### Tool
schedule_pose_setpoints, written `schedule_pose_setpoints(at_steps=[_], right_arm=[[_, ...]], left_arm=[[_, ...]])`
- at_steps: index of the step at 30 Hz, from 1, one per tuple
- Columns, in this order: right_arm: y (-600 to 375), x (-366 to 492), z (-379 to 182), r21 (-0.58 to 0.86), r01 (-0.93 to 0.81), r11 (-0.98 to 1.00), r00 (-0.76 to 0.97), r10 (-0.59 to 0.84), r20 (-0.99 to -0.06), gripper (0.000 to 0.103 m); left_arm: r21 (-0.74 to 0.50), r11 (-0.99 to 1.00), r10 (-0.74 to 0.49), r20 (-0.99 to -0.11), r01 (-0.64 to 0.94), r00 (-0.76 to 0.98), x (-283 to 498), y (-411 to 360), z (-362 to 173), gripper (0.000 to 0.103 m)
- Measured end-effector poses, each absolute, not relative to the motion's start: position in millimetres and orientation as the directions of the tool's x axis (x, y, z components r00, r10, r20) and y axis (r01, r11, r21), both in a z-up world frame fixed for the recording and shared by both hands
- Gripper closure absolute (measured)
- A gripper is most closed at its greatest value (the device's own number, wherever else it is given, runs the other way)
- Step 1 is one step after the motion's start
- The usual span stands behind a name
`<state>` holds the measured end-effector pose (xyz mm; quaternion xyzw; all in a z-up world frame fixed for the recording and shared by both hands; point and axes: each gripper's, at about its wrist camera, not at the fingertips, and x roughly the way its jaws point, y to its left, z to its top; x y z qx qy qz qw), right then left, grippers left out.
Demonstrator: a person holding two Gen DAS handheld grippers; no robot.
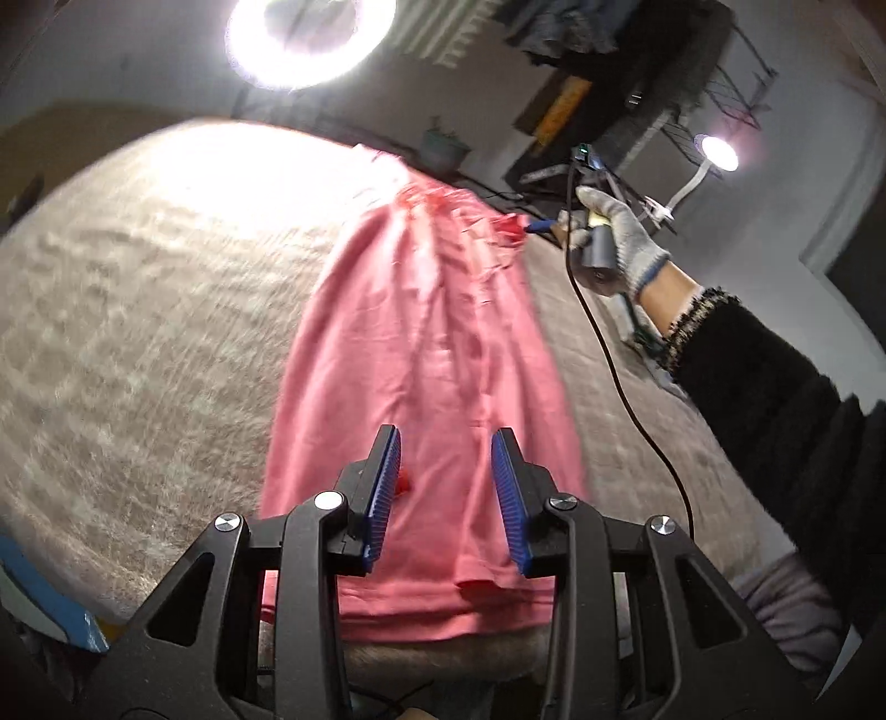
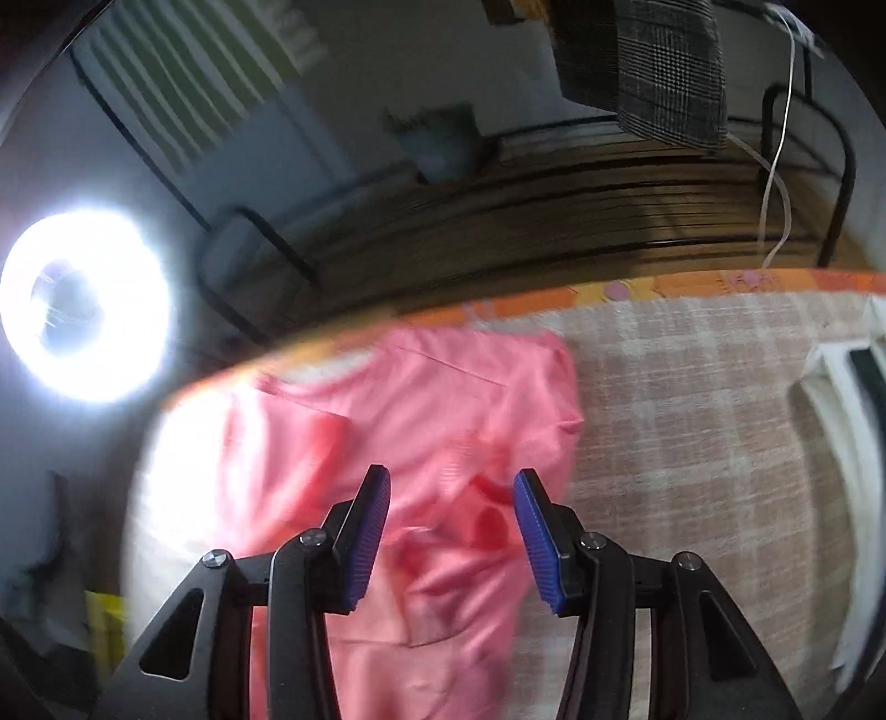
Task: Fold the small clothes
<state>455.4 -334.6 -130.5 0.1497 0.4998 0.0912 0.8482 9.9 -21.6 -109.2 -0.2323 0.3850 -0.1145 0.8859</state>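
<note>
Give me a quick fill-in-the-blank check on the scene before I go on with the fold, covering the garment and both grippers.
1. The garment lying on the checked cloth is ____ in colour.
2. The left gripper has its jaws ____, with nothing pinched between them.
3. The right gripper hovers over the garment with its jaws ____.
4. The pads on the fingers of both grippers are ____ in colour.

Missing words: pink; open; open; blue

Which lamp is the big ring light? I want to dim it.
The ring light above the table's far edge: a wide glowing ring with a dark centre. The small lamp on a white stalk is a solid bright disc.
</note>
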Motion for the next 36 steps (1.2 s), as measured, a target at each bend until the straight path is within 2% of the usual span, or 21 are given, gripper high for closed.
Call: schedule_pose_setpoints(at_steps=[1, 2, 4, 9, 13, 19, 22, 24, 25, 26, 32, 36], right_arm=[[-332.1, 459.4, -137.9, 0.324, -0.006, 0.946, 0.473, 0.288, -0.833, 0.070], [-330.1, 461.9, -143.3, 0.323, -0.014, 0.946, 0.463, 0.292, -0.837, 0.091], [-325.5, 463.6, -147.2, 0.307, -0.035, 0.951, 0.455, 0.288, -0.843, 0.103], [-306.9, 465.0, -106.0, 0.305, -0.155, 0.940, 0.539, 0.339, -0.771, 0.103], [-274.2, 475.4, -90.0, 0.257, -0.254, 0.932, 0.540, 0.357, -0.762, 0.103], [-246.5, 499.9, -134.0, 0.175, -0.252, 0.952, 0.484, 0.281, -0.829, 0.103], [-247.7, 505.4, -163.4, 0.214, -0.250, 0.944, 0.421, 0.305, -0.854, 0.102], [-250.0, 500.8, -160.0, 0.226, -0.258, 0.939, 0.433, 0.322, -0.842, 0.093], [-253.1, 498.9, -156.4, 0.246, -0.252, 0.936, 0.427, 0.336, -0.839, 0.074], [-258.7, 495.1, -149.0, 0.273, -0.242, 0.931, 0.433, 0.355, -0.829, 0.068], [-281.6, 437.5, -88.9, 0.350, -0.293, 0.890, 0.487, 0.454, -0.746, 0.071], [-257.3, 393.7, -92.1, 0.305, -0.388, 0.870, 0.408, 0.458, -0.790, 0.071]], left_arm=[[-0.506, 0.862, -0.378, -0.638, 0.005, 0.671, 12.2, -18.5, -113.0, 0.069], [-0.509, 0.861, -0.374, -0.646, -0.011, 0.665, 13.8, -15.0, -116.4, 0.069], [-0.517, 0.855, -0.366, -0.658, -0.041, 0.658, 15.9, -8.7, -121.8, 0.069], [-0.541, 0.839, -0.373, -0.657, -0.065, 0.655, 19.4, 0.2, -128.4, 0.069], [-0.541, 0.838, -0.374, -0.658, -0.065, 0.654, 23.0, -1.4, -130.1, 0.069], [-0.533, 0.843, -0.360, -0.660, -0.073, 0.660, 31.4, 0.8, -130.2, 0.069], [-0.531, 0.844, -0.355, -0.665, -0.081, 0.658, 31.9, 3.6, -131.0, 0.069], [-0.532, 0.842, -0.353, -0.665, -0.087, 0.658, 28.6, 7.1, -130.9, 0.069], [-0.532, 0.842, -0.350, -0.664, -0.088, 0.661, 27.7, 8.2, -130.2, 0.069], [-0.531, 0.842, -0.347, -0.661, -0.089, 0.665, 26.5, 10.3, -129.6, 0.069], [-0.524, 0.849, -0.339, -0.636, -0.066, 0.694, 16.1, 9.7, -118.9, 0.069], [-0.524, 0.850, -0.353, -0.629, -0.043, 0.692, 9.8, 2.8, -116.2, 0.069]])
